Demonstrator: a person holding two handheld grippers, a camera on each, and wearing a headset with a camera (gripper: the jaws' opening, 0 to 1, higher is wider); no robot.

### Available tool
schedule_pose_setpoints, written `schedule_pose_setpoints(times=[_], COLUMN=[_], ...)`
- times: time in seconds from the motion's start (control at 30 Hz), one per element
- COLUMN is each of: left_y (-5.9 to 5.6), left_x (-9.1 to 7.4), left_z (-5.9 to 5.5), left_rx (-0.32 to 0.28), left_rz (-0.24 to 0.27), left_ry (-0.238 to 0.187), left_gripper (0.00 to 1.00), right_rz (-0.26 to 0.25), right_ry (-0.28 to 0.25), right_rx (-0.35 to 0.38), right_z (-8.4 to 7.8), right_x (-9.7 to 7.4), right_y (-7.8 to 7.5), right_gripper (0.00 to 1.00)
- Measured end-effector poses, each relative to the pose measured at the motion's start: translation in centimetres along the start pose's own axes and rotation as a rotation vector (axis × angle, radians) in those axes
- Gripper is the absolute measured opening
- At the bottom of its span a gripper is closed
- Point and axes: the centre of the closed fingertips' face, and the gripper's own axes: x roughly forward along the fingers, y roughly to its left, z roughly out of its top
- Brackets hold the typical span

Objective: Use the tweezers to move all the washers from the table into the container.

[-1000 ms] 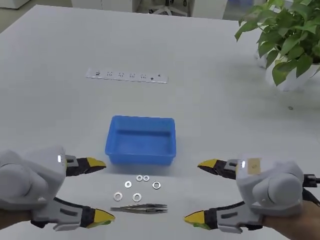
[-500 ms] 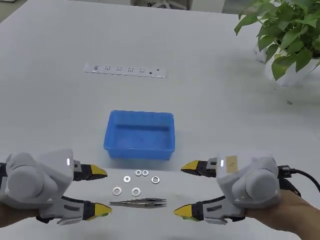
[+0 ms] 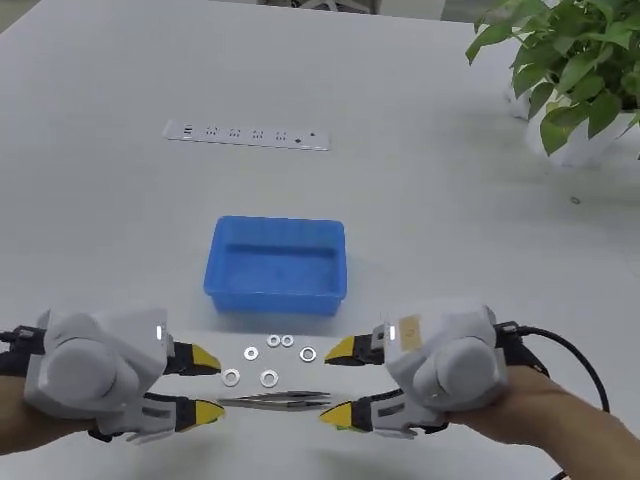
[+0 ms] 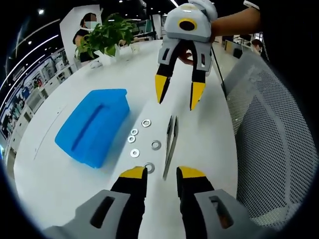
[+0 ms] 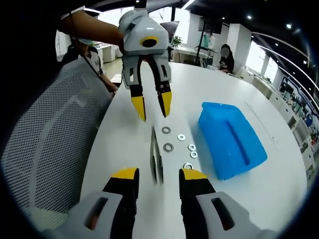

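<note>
Tweezers (image 3: 275,400) flat, long axis left-right, beside washers (image 3: 268,378)

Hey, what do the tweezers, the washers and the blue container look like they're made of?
The tweezers look like steel: thin grey arms with a dull sheen. The washers look like metal too: small silvery rings catching the light. The container is probably plastic: even saturated blue, with smooth, slightly glossy moulded walls.

There are six washers (image 3: 268,378), one pair of tweezers (image 3: 275,400), one blue container (image 3: 276,262), one power strip (image 3: 246,135), one plant (image 3: 570,60) and two grippers: the left gripper (image 3: 211,384) and the right gripper (image 3: 333,382).
</note>
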Motion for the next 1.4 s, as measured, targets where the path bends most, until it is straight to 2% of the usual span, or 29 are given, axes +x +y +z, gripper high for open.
schedule_pose_setpoints(times=[0.27,0.47,0.57,0.83,1.1,1.2,1.4], left_y=[-0.2,-0.5,-0.6,-0.5,-0.4,-0.3,-0.4], left_x=[0.6,1.0,1.2,1.7,2.0,2.1,2.4], left_z=[-0.6,-0.8,-0.9,-1.3,-1.5,-1.5,-1.5], left_rx=[0.025,0.036,0.023,0.023,0.05,0.055,0.076], left_rz=[-0.023,-0.046,-0.06,-0.075,-0.1,-0.1,-0.104], left_ry=[0.031,0.044,0.051,0.064,0.068,0.069,0.067], left_gripper=[0.23,0.2,0.17,0.13,0.11,0.09,0.07], right_rz=[0.037,0.052,0.062,0.062,0.071,0.077,0.078], right_ry=[0.023,0.062,0.073,0.107,0.1,0.13,0.124], right_rx=[-0.028,-0.038,-0.03,-0.031,-0.038,-0.063,-0.072], right_z=[0.1,-0.3,-0.5,-1.0,-0.7,-1.1,-0.9], right_x=[1.6,2.7,3.1,3.5,3.9,4.2,4.2], right_y=[0.2,0.2,0.2,0.1,0.3,0.4,0.5], right_gripper=[0.26,0.21,0.2,0.16,0.14,0.14,0.12])
